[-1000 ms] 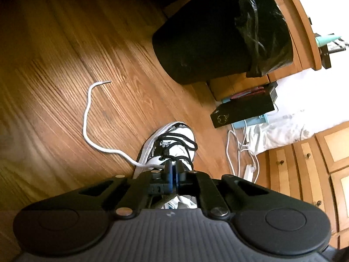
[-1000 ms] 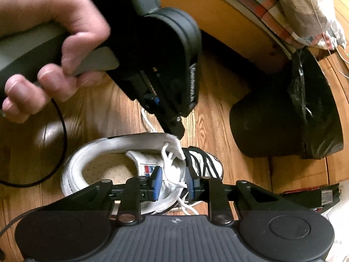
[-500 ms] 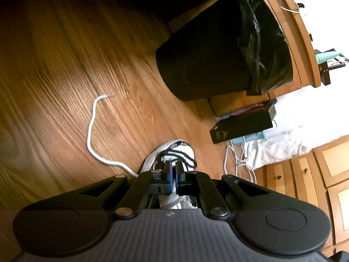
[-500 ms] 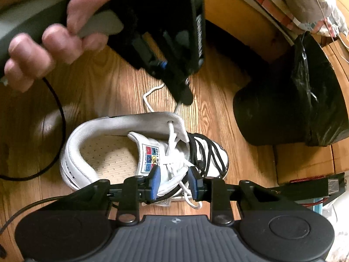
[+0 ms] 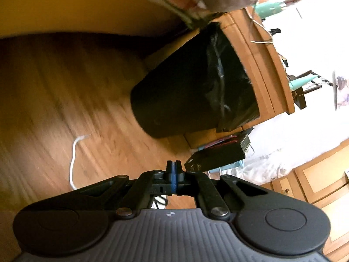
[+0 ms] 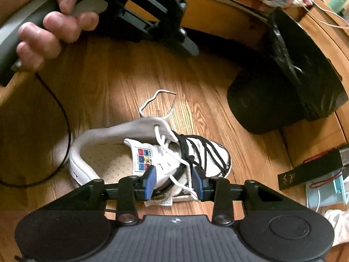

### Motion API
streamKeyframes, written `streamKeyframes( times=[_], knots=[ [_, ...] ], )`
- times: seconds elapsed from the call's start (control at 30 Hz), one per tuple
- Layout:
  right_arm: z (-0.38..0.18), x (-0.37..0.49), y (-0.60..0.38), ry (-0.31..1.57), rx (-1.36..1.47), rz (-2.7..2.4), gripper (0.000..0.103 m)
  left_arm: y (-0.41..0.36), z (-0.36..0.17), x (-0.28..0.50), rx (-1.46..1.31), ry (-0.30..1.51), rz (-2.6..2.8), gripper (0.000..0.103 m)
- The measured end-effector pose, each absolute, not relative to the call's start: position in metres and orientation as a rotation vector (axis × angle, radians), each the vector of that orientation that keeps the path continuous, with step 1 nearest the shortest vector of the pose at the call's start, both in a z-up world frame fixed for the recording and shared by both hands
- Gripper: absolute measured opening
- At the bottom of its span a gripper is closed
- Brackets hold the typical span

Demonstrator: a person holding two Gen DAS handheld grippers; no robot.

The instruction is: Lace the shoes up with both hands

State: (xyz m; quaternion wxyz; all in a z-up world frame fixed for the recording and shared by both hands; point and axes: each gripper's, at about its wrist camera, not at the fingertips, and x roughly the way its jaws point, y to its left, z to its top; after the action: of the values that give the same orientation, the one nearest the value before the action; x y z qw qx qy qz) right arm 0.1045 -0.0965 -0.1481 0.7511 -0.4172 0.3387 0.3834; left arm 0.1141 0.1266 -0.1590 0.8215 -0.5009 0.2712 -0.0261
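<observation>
A white sneaker [image 6: 122, 146] with black and white laces lies on the wood floor [image 6: 109, 91]. Its white lace [image 6: 161, 100] trails off the collar onto the floor, loose, and shows in the left wrist view [image 5: 73, 159]. My right gripper [image 6: 173, 179] is open, its blue pads either side of the tongue and near-side laces, low over the shoe. My left gripper [image 5: 173, 170] is shut with nothing seen between its pads, raised high above the shoe. In the right wrist view its body [image 6: 152, 17] hangs at the top left, in a hand.
A black bin [image 5: 189, 91] with a black liner stands to the right, against a wooden cabinet [image 5: 268, 65]. A black box [image 5: 218, 155] and white cables lie on the floor by it. A thin black cable [image 6: 63, 118] loops left of the shoe.
My left gripper has lifted up and away from the shoe, and the white lace now lies slack on the floor. My right gripper has opened wider over the tongue.
</observation>
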Motion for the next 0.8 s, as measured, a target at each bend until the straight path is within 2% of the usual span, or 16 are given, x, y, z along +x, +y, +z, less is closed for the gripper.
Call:
streamKeyframes(
  times=[0.17,0.3,0.4,0.43,0.8],
  knots=[
    [-0.139,0.108,-0.105,0.732,-0.889,0.809,0.039,0.123,-0.176,0.113,-1.067,0.662,-0.014,0.000],
    [-0.137,0.103,-0.104,0.737,-0.881,0.828,0.039,0.114,-0.197,0.121,-1.070,0.779,-0.015,0.006],
    [-0.141,0.097,-0.100,0.742,-0.896,0.861,0.039,0.108,-0.199,0.125,-1.021,0.816,-0.025,0.027],
    [-0.143,0.095,-0.098,0.742,-0.908,0.874,0.039,0.107,-0.200,0.126,-1.014,0.821,-0.029,0.028],
    [-0.151,0.079,-0.087,0.691,-0.991,0.935,0.039,0.096,-0.219,0.132,-1.006,0.896,-0.070,0.035]
  ],
)
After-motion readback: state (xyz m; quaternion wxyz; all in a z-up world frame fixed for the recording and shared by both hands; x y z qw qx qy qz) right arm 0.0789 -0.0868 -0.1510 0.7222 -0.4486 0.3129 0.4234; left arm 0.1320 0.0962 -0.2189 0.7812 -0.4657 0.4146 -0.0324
